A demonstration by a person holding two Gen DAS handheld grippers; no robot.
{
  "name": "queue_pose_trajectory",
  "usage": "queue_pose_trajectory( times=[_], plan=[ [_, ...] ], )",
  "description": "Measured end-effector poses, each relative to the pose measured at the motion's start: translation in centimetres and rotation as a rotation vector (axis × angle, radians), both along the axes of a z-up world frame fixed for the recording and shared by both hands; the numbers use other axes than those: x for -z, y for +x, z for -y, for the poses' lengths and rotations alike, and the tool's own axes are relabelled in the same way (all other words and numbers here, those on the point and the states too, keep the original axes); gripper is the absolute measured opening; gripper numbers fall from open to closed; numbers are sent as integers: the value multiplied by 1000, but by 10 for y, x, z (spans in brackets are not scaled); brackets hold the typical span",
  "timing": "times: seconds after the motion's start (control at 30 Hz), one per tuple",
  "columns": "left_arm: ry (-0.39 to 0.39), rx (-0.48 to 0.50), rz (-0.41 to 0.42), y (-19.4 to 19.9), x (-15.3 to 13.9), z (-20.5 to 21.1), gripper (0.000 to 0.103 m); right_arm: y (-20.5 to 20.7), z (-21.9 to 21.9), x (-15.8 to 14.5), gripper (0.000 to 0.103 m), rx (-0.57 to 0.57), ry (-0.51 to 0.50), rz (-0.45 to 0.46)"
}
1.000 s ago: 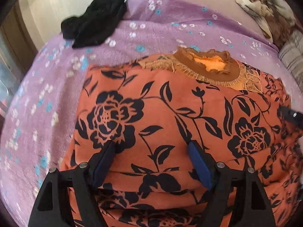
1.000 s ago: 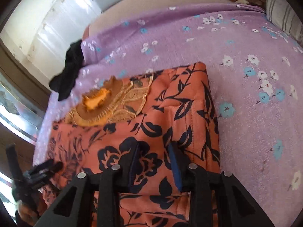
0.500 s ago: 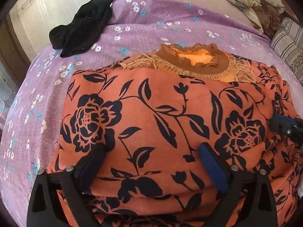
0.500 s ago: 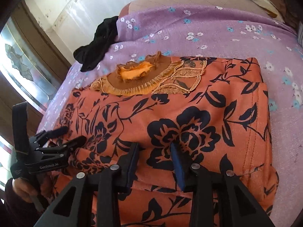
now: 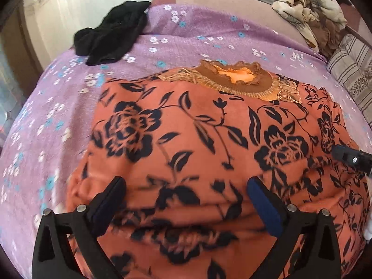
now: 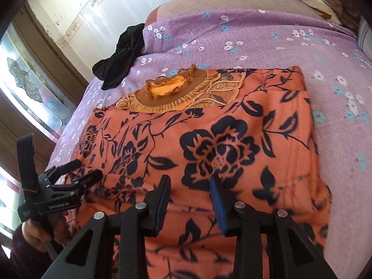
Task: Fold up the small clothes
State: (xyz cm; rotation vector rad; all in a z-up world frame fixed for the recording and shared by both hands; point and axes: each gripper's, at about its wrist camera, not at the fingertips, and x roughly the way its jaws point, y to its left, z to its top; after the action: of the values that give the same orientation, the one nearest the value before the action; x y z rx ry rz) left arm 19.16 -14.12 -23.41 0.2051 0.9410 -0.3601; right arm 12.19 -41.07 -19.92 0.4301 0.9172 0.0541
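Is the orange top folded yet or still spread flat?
Partly folded. The orange top has a straight doubled right edge, and stacked layers bunch near the grippers; the collar is still exposed on top.

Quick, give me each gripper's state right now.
Left gripper: open wide, nothing pinched, over the orange black-flowered fabric garment.
Right gripper: partly open, pads apart, holding nothing.

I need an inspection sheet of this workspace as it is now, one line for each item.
Surface: purple flowered bedsheet.
Job's things: orange floral garment, folded, brown collar at far edge.
Clutter: black cloth at the sheet's far left edge; crumpled patterned fabric at far right.
Grippers: left claw wide open over the garment; right claw partly open above it, gripping nothing.
Cables: nothing seen.
Surroundings: window, striped cushion.
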Motion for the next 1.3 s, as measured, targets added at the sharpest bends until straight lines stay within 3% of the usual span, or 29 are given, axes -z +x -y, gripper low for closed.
queue_pose_trajectory(
  times=[0.27, 0.33, 0.5, 0.57, 0.63, 0.7, 0.77, 0.83, 0.9, 1.03, 1.07, 1.13, 1.17, 1.27, 1.3],
  plan=[
    [-117, -220, -2, -36, -23, -95, 103, -76, 31, -17, 39, 140, 106, -25],
    [-153, -286, -8, -43, -26, -123, 103, -97, 42, -20, 64, 177, 124, -30],
    [-200, -365, -80, -58, -19, -169, 101, -143, 73, -14, 66, 244, 213, -41],
    [-218, -375, -131, -66, -11, -182, 90, -154, 81, -1, 66, 250, 277, -82],
    [-265, -391, -197, -69, -3, -194, 64, -160, 84, 14, 66, 260, 330, -125],
    [-311, -404, -241, -75, 0, -203, 47, -163, 81, 19, 66, 246, 347, -108],
    [-332, -392, -261, -83, -1, -203, 40, -165, 74, 22, 64, 204, 391, -99],
    [-367, -349, -308, -91, -1, -199, 20, -165, 64, 24, 51, 159, 412, -107],
    [-346, -328, -308, -100, -3, -194, 19, -165, 56, 22, 44, 132, 373, -116],
    [-301, -331, -348, -107, -6, -191, 22, -167, 56, 24, 44, 145, 379, -139],
    [-291, -330, -370, -104, -3, -193, 27, -166, 57, 25, 45, 148, 386, -157],
    [-284, -308, -412, -109, 1, -192, 61, -168, 54, 25, 55, 130, 395, -170],
    [-277, -291, -426, -113, 3, -190, 64, -169, 49, 24, 57, 111, 377, -178],
    [-227, -249, -417, -125, 5, -185, 62, -174, 36, 24, 58, 63, 329, -199],
    [-218, -242, -410, -127, 4, -183, 57, -176, 32, 24, 57, 49, 319, -199]
  ],
)
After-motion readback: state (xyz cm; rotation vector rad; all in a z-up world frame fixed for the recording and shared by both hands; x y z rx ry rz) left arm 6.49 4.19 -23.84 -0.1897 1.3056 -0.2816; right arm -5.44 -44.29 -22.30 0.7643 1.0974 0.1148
